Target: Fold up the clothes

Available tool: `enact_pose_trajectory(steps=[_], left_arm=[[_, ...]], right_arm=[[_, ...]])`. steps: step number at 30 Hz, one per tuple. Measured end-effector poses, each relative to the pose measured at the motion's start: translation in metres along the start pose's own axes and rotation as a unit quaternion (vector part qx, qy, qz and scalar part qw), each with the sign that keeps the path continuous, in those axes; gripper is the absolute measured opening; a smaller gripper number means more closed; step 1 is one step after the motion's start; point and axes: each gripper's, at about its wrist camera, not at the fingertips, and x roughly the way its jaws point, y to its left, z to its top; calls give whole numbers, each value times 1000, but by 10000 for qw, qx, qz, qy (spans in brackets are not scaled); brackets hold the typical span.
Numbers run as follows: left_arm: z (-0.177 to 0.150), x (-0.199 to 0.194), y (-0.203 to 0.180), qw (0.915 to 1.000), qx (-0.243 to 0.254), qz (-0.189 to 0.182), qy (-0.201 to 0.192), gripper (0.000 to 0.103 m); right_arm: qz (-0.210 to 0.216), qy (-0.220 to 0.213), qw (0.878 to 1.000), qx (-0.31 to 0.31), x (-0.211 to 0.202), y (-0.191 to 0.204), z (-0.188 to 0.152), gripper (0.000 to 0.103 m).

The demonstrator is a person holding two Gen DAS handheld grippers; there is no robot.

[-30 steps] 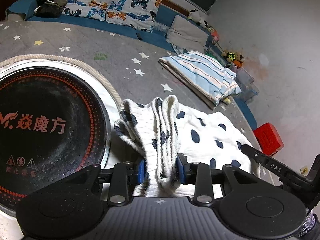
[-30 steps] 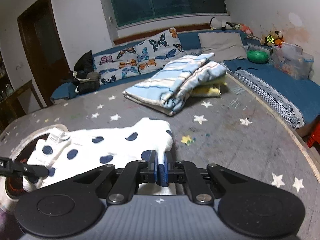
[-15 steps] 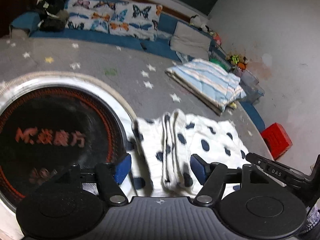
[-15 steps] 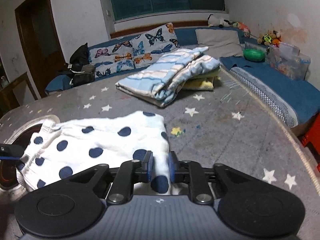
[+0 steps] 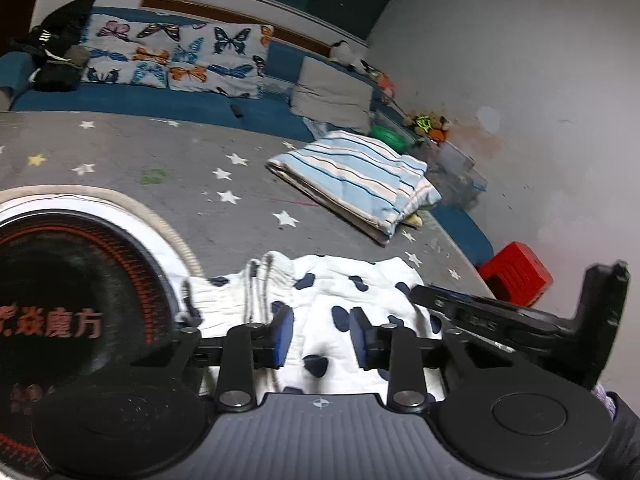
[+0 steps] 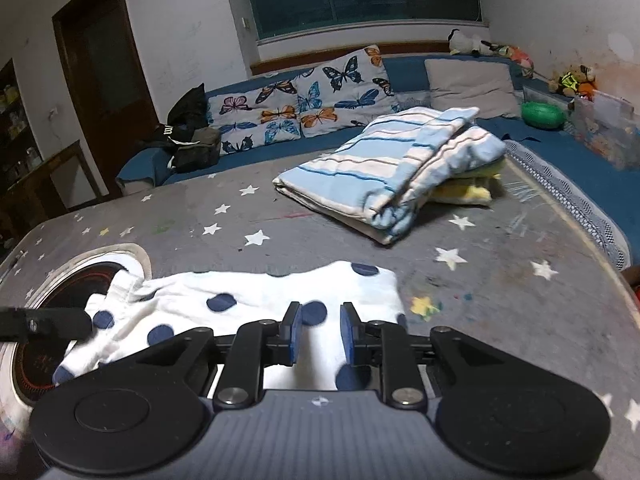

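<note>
**A:** While both grippers are seen low over the grey star-print cover (image 6: 500, 280), what is gripped?

**B:** Nothing. Left gripper (image 5: 320, 338): blue pads spread apart, released, only cloth seen beneath the gap. Right gripper (image 6: 319, 338): pads likewise parted, nothing pinched between them.

**A:** Garment position?

**B:** White navy-dotted garment (image 6: 248, 300) is laid flat on the cover, just ahead of both grippers. Its gathered ribbed edge (image 5: 260, 280) is draped onto the rim of the round black cooktop (image 5: 60, 280) with red lettering. The opposite edge is seen near a yellow star print.

**A:** Anything else around?

**B:** Folded blue-striped blanket (image 6: 392, 168) is placed well apart, further back. Butterfly cushions (image 6: 304, 100) are lined along the blue bench.
</note>
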Motion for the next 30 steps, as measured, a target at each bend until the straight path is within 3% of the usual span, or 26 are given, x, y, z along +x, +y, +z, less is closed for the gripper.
enact_pose_trajectory(steps=[9, 13, 17, 30], left_arm=[[0, 25, 6, 9996, 77, 13, 260, 29], [4, 25, 6, 9996, -7, -73, 265, 30], [12, 27, 0, 9997, 76, -115, 180, 30], [14, 44, 5, 9997, 15, 154, 209, 30]], right_arm=[[-27, 234, 9997, -51, 38, 4, 10, 21], [9, 260, 9996, -116, 42, 5, 12, 27], [47, 207, 9996, -168, 31, 6, 13, 33], [213, 260, 9988, -351, -31, 10, -24, 35]])
